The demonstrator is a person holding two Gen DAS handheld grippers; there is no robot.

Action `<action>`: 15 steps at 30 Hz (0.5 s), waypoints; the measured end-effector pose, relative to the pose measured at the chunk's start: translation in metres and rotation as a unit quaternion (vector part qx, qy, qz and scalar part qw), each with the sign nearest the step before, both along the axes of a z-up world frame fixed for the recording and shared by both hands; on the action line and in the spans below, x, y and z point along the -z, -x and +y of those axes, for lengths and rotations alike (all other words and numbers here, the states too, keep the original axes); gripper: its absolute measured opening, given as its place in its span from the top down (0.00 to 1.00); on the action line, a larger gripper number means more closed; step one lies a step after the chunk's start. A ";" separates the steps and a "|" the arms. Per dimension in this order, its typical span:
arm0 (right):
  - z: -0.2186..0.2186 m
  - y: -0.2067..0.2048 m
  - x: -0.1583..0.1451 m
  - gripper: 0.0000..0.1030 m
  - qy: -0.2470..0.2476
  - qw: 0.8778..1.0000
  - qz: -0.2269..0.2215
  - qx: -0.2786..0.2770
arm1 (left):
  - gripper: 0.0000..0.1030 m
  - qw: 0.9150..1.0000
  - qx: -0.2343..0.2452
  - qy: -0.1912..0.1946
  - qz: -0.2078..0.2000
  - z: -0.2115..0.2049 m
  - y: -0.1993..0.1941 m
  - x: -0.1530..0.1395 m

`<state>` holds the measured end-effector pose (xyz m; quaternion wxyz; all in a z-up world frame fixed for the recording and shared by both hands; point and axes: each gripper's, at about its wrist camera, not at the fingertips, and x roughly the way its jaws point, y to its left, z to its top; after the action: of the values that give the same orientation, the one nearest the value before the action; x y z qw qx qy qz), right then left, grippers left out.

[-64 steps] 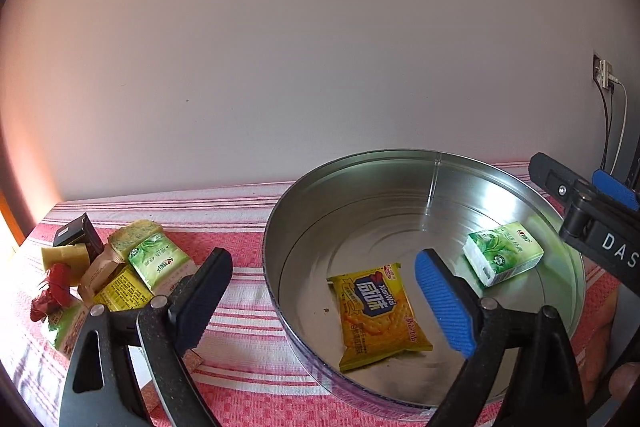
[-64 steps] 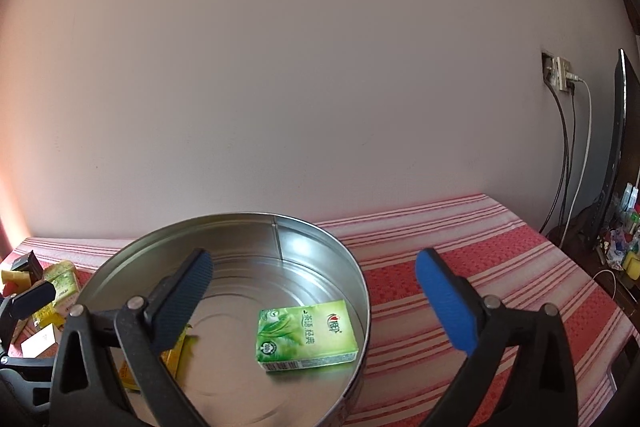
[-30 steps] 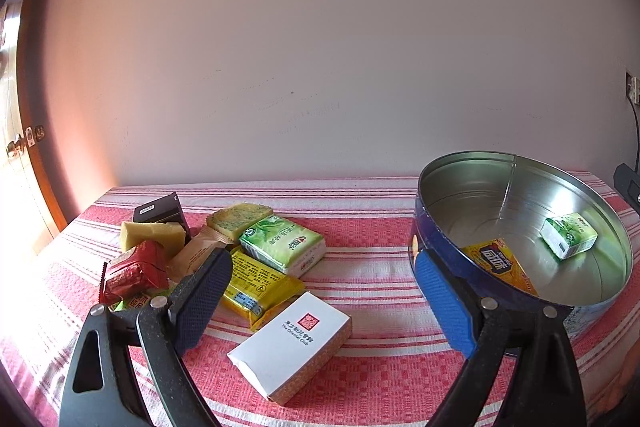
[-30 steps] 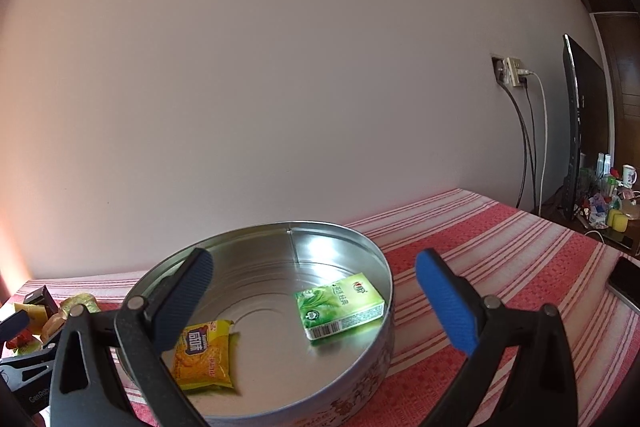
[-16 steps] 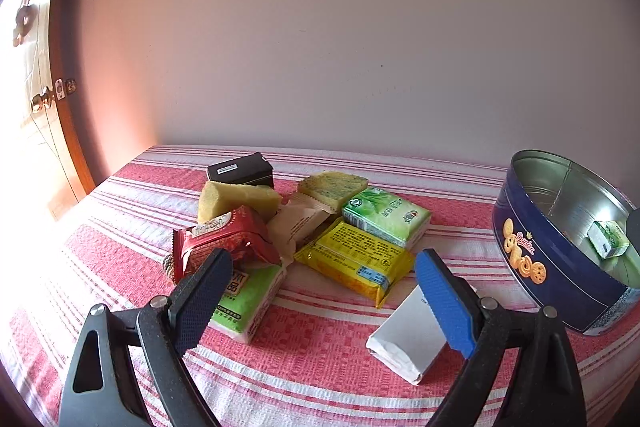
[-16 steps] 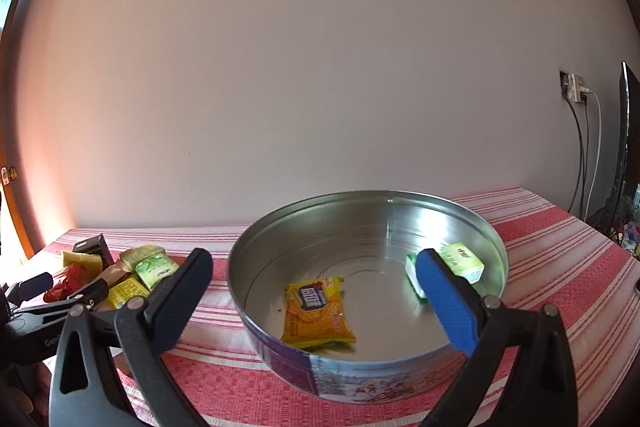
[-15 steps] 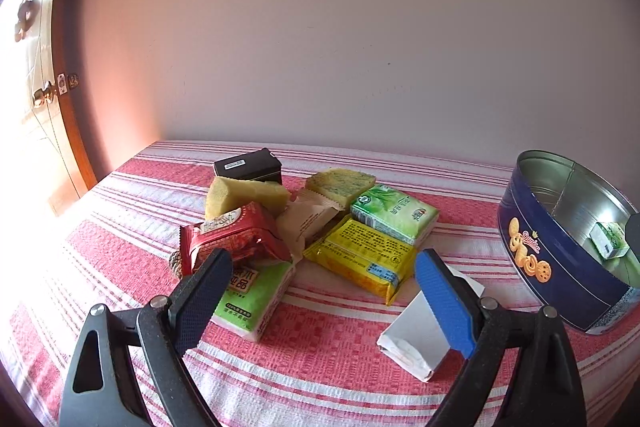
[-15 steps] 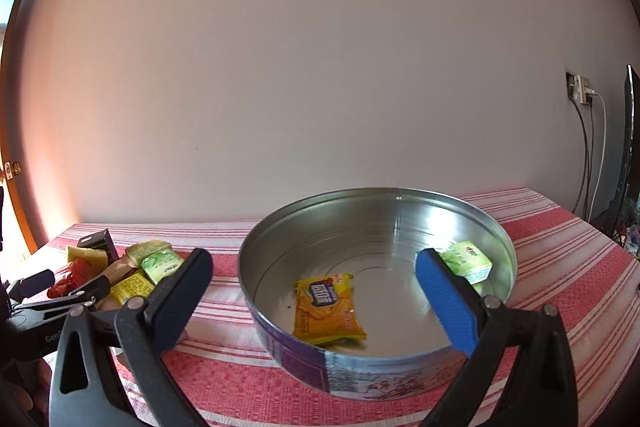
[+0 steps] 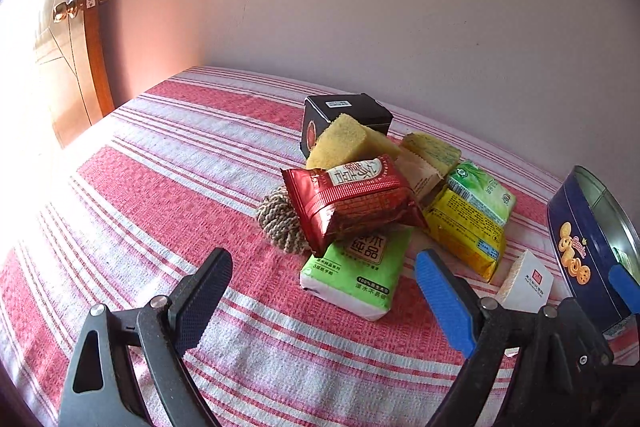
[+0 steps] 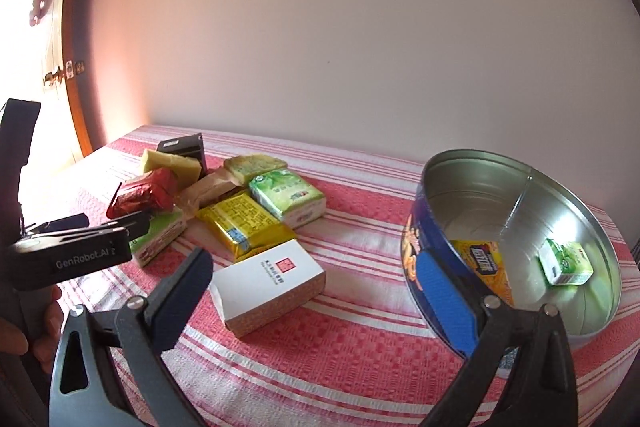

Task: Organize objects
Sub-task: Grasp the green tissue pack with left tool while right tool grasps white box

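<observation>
Both my left gripper (image 9: 322, 291) and right gripper (image 10: 316, 285) have fingers apart, empty. The packets (image 9: 360, 195) are heaped just ahead; the tin (image 10: 520, 247) lies rightward. Risk: a grab topples the stack.

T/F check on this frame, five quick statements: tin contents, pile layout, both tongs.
1. The round tin holds two items. True: a yellow snack packet and a small green carton.
2. The left tongs are shut on the red packet. False: they are open and hold nothing.
3. The red packet rests on top of the green tissue pack. True.
4. The white box sits inside the tin. False: it lies on the striped cloth, between the pile and the tin.
5. The right tongs grip the tin's rim. False: they are open and hold nothing.
</observation>
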<state>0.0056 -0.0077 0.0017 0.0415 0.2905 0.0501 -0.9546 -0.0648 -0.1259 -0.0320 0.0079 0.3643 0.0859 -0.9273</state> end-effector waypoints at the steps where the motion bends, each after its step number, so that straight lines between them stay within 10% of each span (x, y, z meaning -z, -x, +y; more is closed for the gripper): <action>1: -0.005 0.006 0.004 0.00 -0.008 1.000 -0.017 -0.010 | 0.09 1.000 0.004 -0.004 -0.003 -0.001 0.001 0.001; 15: -0.019 0.057 0.045 0.00 -0.034 0.986 -0.147 -0.076 | 0.09 0.997 0.032 0.019 -0.067 0.019 0.030 0.017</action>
<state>-0.0514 -0.0263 -0.0434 0.1106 0.4245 0.0980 -0.8933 -0.0951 -0.1071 -0.0494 -0.0089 0.4281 0.0554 -0.9020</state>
